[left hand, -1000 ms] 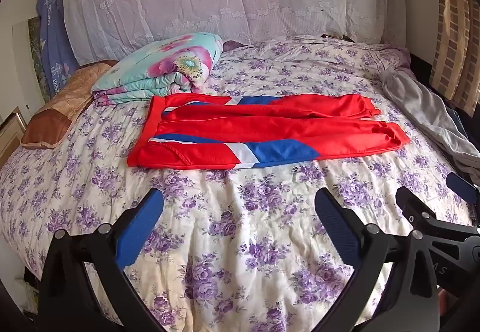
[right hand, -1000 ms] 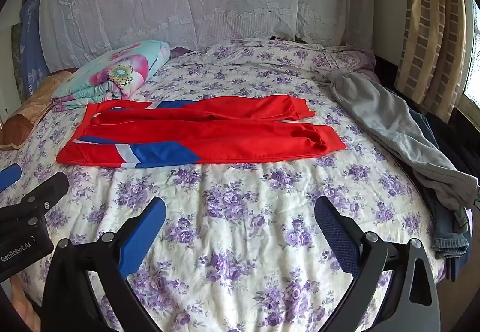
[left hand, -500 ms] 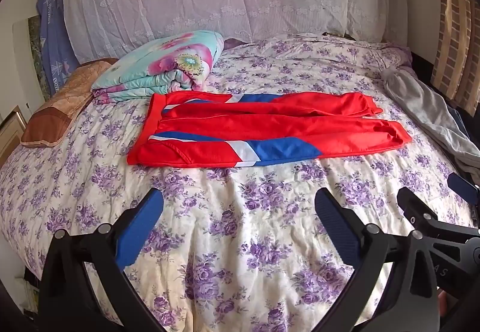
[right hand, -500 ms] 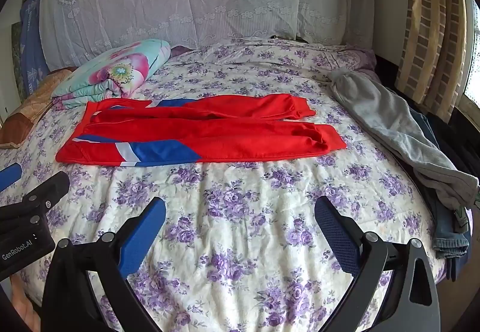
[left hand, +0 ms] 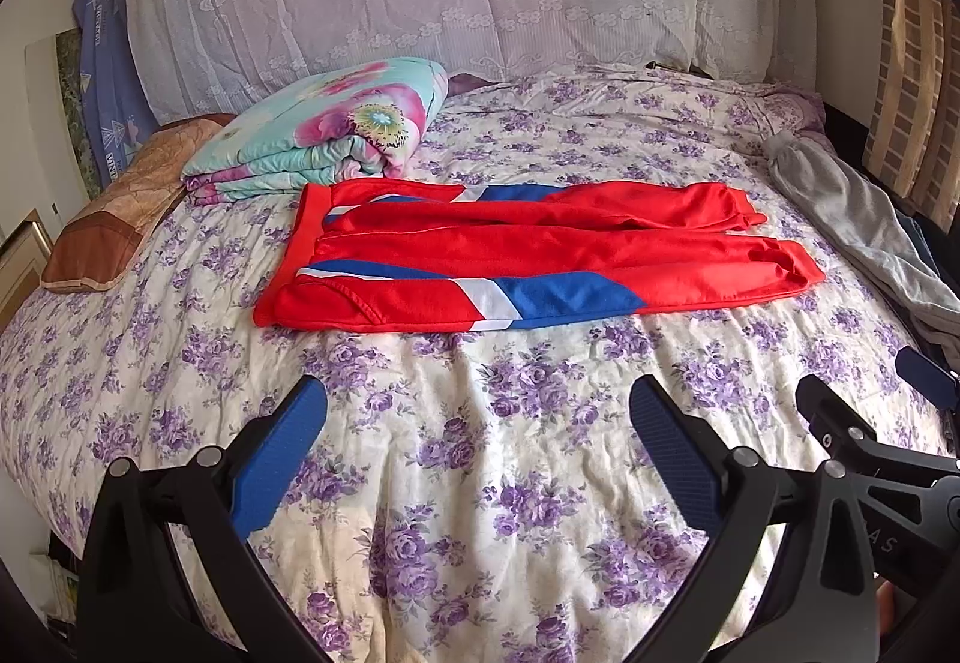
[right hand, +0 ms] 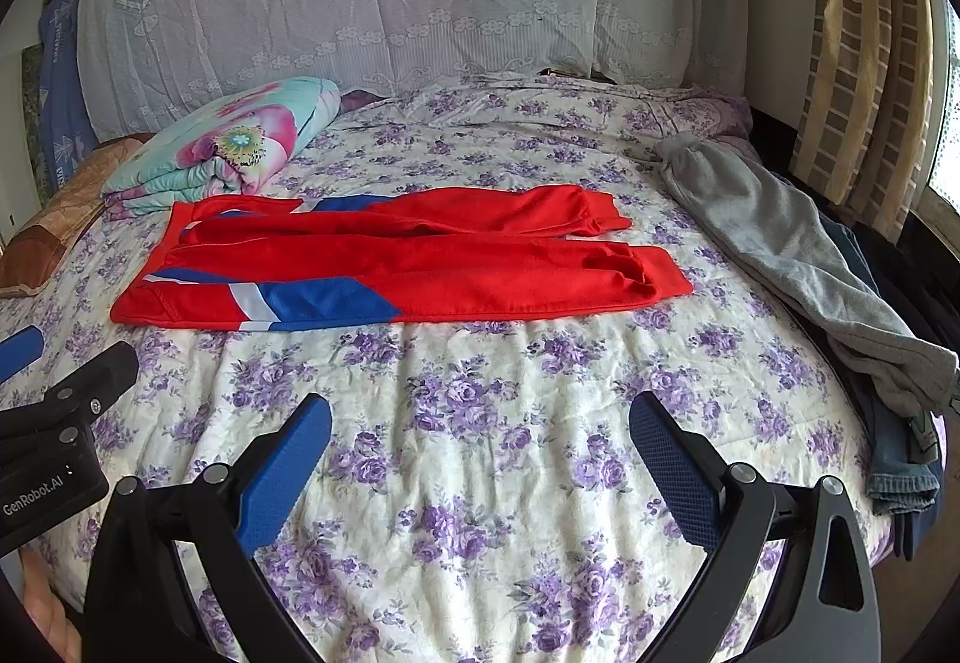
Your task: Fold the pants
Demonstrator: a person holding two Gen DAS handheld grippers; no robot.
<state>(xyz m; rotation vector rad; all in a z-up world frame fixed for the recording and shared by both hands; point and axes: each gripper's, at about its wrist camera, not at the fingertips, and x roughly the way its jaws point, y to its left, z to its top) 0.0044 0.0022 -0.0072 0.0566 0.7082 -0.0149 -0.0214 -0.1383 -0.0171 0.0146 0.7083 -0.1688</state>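
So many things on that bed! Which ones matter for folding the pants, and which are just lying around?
For the job:
red pants with blue and white stripes, spread flat
left gripper, open
right gripper, open

Just lying about:
folded floral quilt
grey sweatpants at the bed's edge
brown pillow

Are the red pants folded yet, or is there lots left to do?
Done: the red pants lie flat on the bed, legs side by side. In hand: nothing; the left gripper and right gripper are both open, short of them. Left: every fold.
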